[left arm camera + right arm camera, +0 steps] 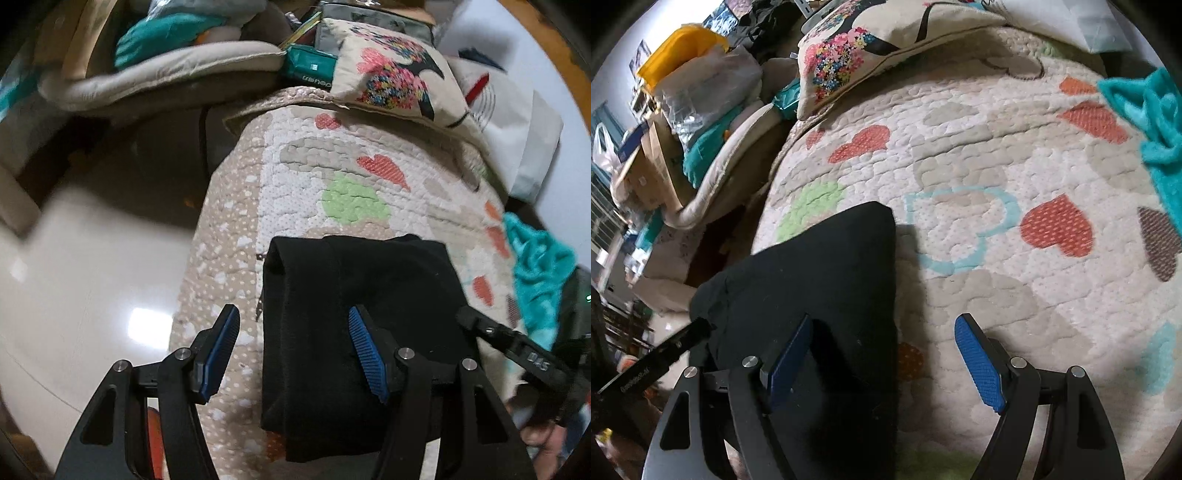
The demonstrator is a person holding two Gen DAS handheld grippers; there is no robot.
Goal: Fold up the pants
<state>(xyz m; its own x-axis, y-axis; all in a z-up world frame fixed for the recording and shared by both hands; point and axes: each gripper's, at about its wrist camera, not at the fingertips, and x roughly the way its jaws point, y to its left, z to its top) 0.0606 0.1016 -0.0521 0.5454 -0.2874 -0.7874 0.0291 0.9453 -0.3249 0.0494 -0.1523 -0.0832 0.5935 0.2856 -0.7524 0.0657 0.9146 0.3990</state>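
Observation:
The black pants lie folded in a compact stack on a heart-patterned quilt, near the bed's left edge. They also show in the right wrist view. My left gripper is open and empty above the stack's left edge, one blue pad over the quilt and one over the pants. My right gripper is open and empty over the stack's right edge; its left pad is over the pants, its right pad over the quilt. The right gripper's body also shows in the left wrist view.
A floral cushion and white pillows lie at the bed's head. A teal towel lies at the right. The bed edge drops to a shiny floor on the left. Cluttered bedding and a yellow bin stand beyond.

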